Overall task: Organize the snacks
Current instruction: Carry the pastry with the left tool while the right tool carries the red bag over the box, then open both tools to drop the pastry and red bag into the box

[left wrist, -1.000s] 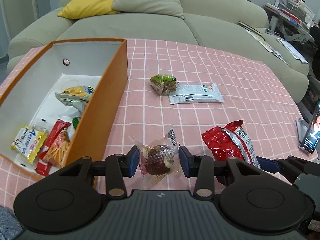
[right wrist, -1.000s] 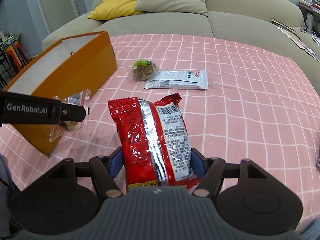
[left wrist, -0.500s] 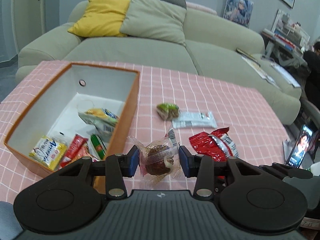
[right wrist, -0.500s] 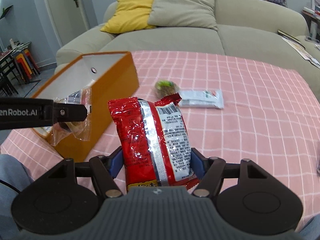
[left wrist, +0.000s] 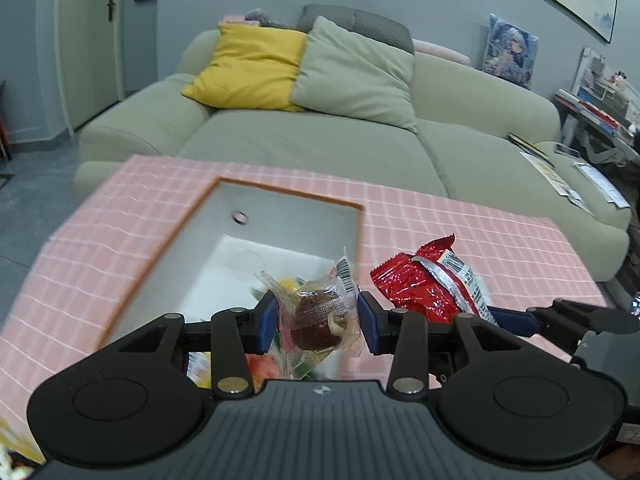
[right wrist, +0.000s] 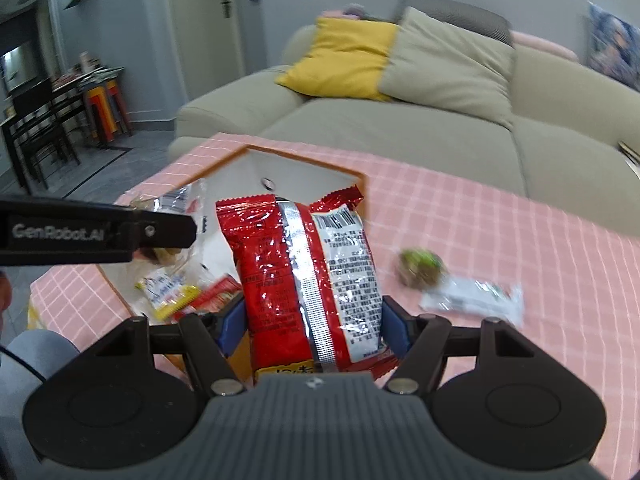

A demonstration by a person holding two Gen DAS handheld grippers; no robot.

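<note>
My left gripper [left wrist: 318, 322] is shut on a brown chocolate cake in a clear wrapper [left wrist: 316, 320], held in the air over the near part of the orange box [left wrist: 288, 196]. The box has white inner walls and holds several snack packets. My right gripper [right wrist: 312, 328] is shut on a red snack bag [right wrist: 304, 276] with a silver seam, raised at the box's right wall [right wrist: 362, 188]. The red bag [left wrist: 428, 288] also shows to the right in the left wrist view. The left gripper's finger [right wrist: 96, 236] crosses the left side of the right wrist view.
A green-topped wrapped snack [right wrist: 420, 266] and a white packet [right wrist: 472, 300] lie on the pink checked tablecloth [right wrist: 520, 240] right of the box. A beige sofa [left wrist: 320, 136] with yellow and grey cushions stands behind the table. A person's knee [right wrist: 28, 356] shows at lower left.
Both grippers have risen and moved left toward the orange box, each keeping its snack. The box now lies under the wrapped cake; the green snack and white packet have left the left wrist view.
</note>
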